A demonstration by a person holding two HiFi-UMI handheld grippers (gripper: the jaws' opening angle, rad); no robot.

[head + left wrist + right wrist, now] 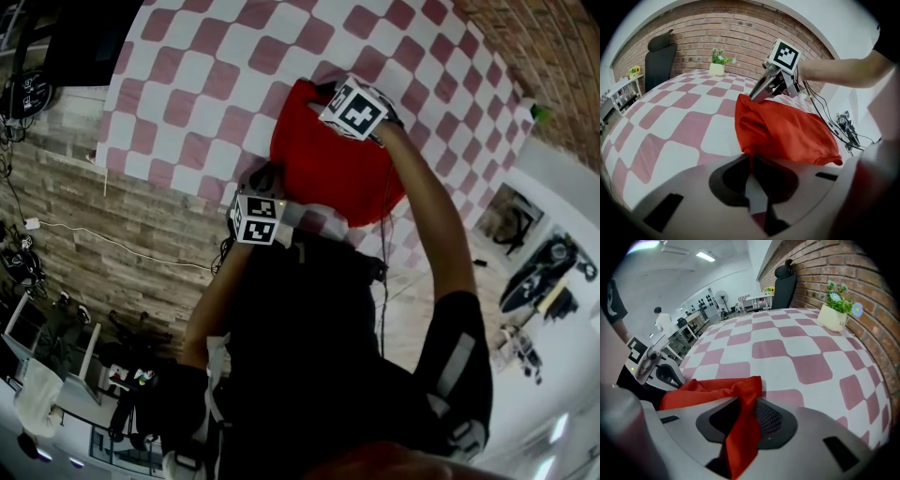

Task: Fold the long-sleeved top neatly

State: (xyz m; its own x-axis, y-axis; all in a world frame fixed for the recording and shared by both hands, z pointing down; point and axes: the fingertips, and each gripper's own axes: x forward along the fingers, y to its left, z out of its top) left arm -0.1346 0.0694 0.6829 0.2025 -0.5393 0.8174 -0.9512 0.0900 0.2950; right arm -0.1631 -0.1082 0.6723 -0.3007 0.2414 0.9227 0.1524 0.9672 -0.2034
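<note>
A red long-sleeved top (328, 159) lies bunched on the pink-and-white checked table (187, 84), near its edge close to me. My left gripper (267, 183) is at the top's near corner. In the left gripper view its jaws (751, 157) are pinched on a thin fold of the red top (787, 129). My right gripper (317, 91) is at the far corner, pointing steeply down. In the right gripper view its jaws (747, 399) stand apart, with a strip of the red top (712, 387) draped between them. The right gripper (757, 93) also shows in the left gripper view, at the cloth's far edge.
A white pot with a plant (717, 68) stands at the table's far end by the brick wall, and a black chair (658, 61) is behind it. Cables and gear (848, 131) hang past the table's right side. A person (661, 322) stands far off among desks.
</note>
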